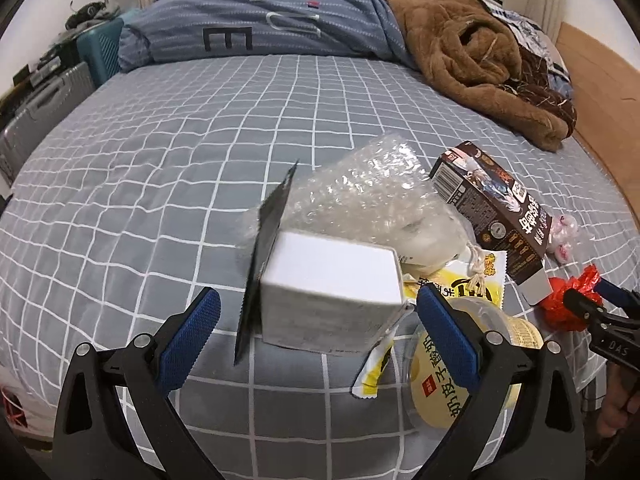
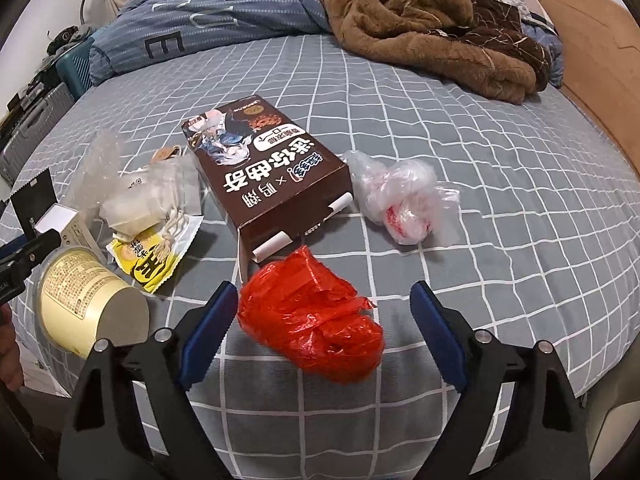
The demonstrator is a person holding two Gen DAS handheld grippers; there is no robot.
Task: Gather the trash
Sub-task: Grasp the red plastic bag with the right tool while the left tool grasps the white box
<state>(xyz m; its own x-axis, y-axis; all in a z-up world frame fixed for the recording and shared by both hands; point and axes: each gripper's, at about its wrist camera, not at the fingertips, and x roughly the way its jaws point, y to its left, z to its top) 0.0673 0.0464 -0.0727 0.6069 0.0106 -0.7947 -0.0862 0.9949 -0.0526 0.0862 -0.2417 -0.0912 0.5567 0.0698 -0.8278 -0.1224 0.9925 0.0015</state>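
Observation:
Trash lies on a grey checked bed sheet (image 1: 160, 152). In the left wrist view my left gripper (image 1: 318, 300) is open, its blue pads either side of a white box (image 1: 332, 280) with a black card (image 1: 264, 248) at its left side. Behind the box are bubble wrap (image 1: 372, 192), a brown carton (image 1: 496, 212), a yellow wrapper (image 1: 472, 280) and a yellow cup (image 1: 440, 392). In the right wrist view my right gripper (image 2: 324, 296) is open around a crumpled red plastic bag (image 2: 312, 316); the left pad is close to it and the right pad stands apart. A clear plastic bag (image 2: 400, 196) lies beyond.
A brown fleece blanket (image 2: 420, 24) and a blue striped duvet (image 1: 260, 20) are heaped at the far side of the bed. A wooden headboard (image 2: 592, 80) runs along the right. Suitcases (image 1: 36, 112) stand left of the bed. The bed's near edge is just under the grippers.

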